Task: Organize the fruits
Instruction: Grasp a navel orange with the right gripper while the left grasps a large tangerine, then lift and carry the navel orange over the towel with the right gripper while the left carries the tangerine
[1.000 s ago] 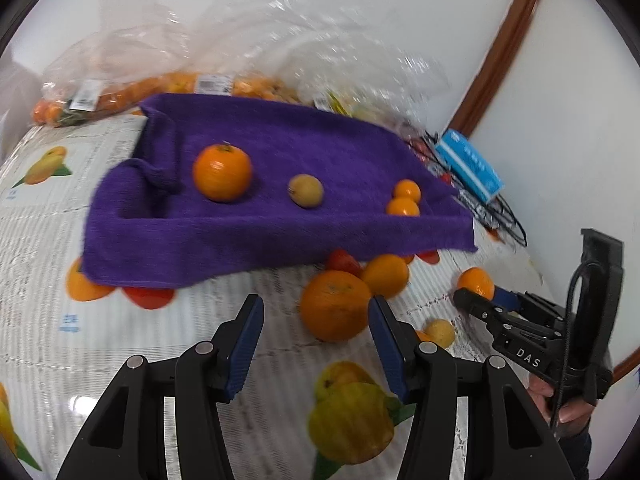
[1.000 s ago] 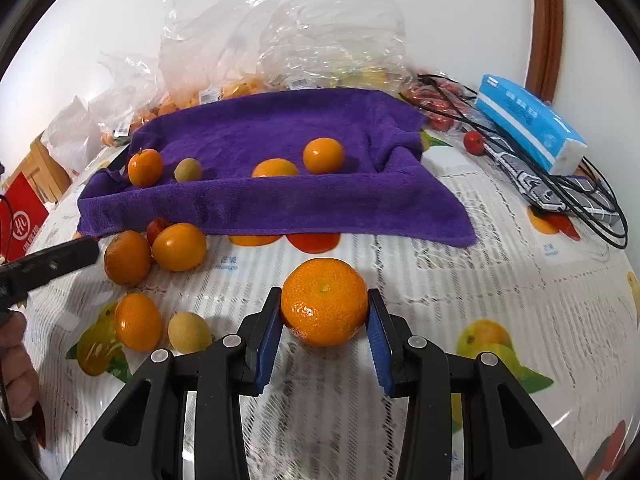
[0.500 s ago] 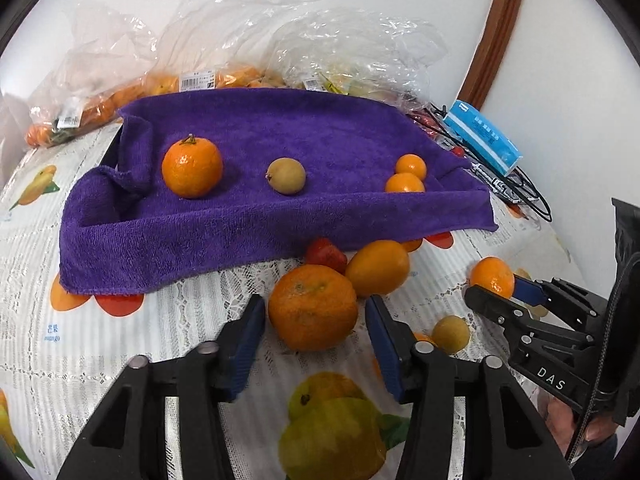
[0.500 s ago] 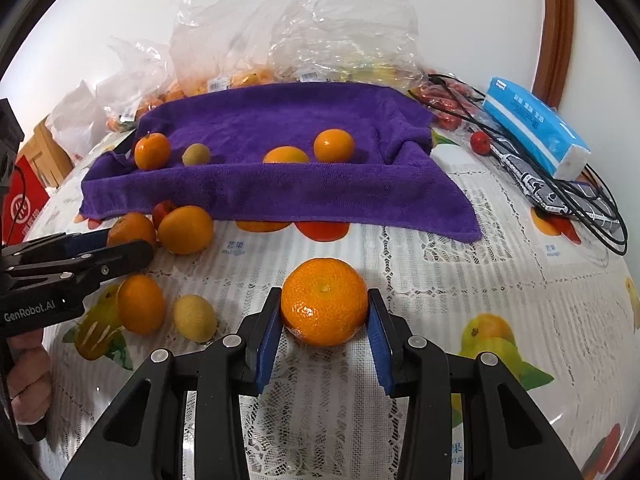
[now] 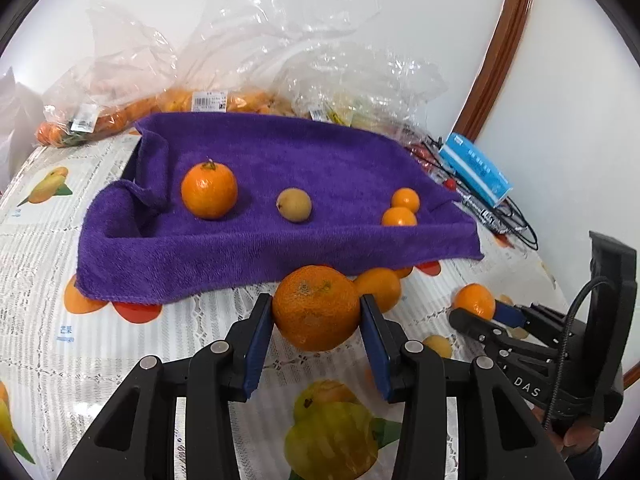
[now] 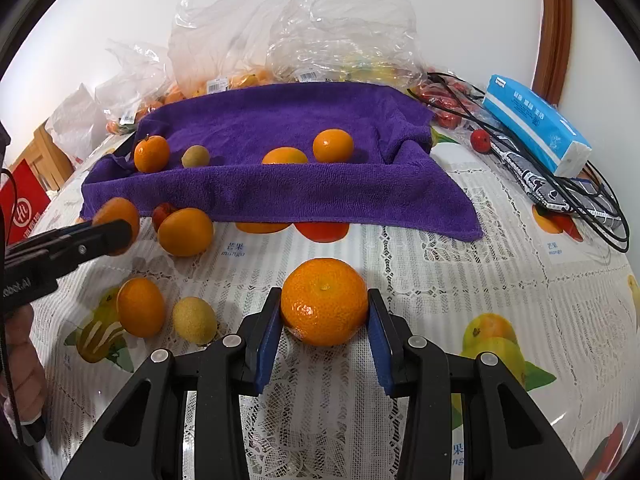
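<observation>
- The left claw is gripping a big orange, both blue pads pressing its sides; its jaws have just been closing onto that fruit.
- That orange is sitting at the near edge of the purple towel, at 6 o'clock from it.
- The right claw is clamping a mandarin over the printed surface, at 6 o'clock from the towel, well apart from it.
- On the towel in the left view: a stemmed orange at 9 o'clock, a small yellow-brown fruit in the middle, and two small oranges touching at 3 o'clock.
- Just at 3 o'clock of the left claw's orange, a smooth orange fruit is lying on the surface, partly hidden behind it.
- In the right view, a small red fruit is lying at 9 o'clock of that smooth fruit, touching the towel's edge.
- Nearer, at 9 o'clock of the right claw, another orange and a yellowish fruit are lying side by side.
- Clear plastic bags holding fruit are standing at 12 o'clock beyond the towel.
- A blue tissue pack is resting on black cables at 2 o'clock, with a red fruit beside them.
- A person's hand is showing at the left edge of the right view.
</observation>
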`<action>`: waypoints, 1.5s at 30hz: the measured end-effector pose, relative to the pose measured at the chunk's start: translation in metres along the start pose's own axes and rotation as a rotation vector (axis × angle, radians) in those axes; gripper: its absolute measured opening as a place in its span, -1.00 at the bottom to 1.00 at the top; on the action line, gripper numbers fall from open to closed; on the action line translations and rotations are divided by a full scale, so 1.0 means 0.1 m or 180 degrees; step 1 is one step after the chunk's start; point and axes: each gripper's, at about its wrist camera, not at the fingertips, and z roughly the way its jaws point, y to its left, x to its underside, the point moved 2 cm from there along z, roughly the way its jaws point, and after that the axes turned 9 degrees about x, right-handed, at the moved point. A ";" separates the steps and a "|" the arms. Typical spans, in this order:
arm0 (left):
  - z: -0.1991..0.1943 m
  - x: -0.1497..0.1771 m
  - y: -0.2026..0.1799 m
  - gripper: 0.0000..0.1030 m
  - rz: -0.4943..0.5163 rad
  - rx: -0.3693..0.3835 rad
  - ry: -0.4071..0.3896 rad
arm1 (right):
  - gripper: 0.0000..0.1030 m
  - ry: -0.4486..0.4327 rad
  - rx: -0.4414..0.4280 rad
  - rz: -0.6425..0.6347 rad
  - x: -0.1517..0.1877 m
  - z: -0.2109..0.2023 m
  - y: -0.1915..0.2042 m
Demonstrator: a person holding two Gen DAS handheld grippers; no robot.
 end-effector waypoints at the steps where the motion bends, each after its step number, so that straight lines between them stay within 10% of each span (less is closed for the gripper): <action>1: -0.02 0.00 0.00 -0.20 -0.0002 0.0000 -0.0018 | -0.22 -0.0007 -0.0007 0.0007 0.00 0.00 0.00; 45: -0.46 -0.85 0.02 -0.20 -0.0063 -0.0222 -0.0658 | -0.22 -0.0704 -0.0166 0.0224 -1.08 -0.46 0.06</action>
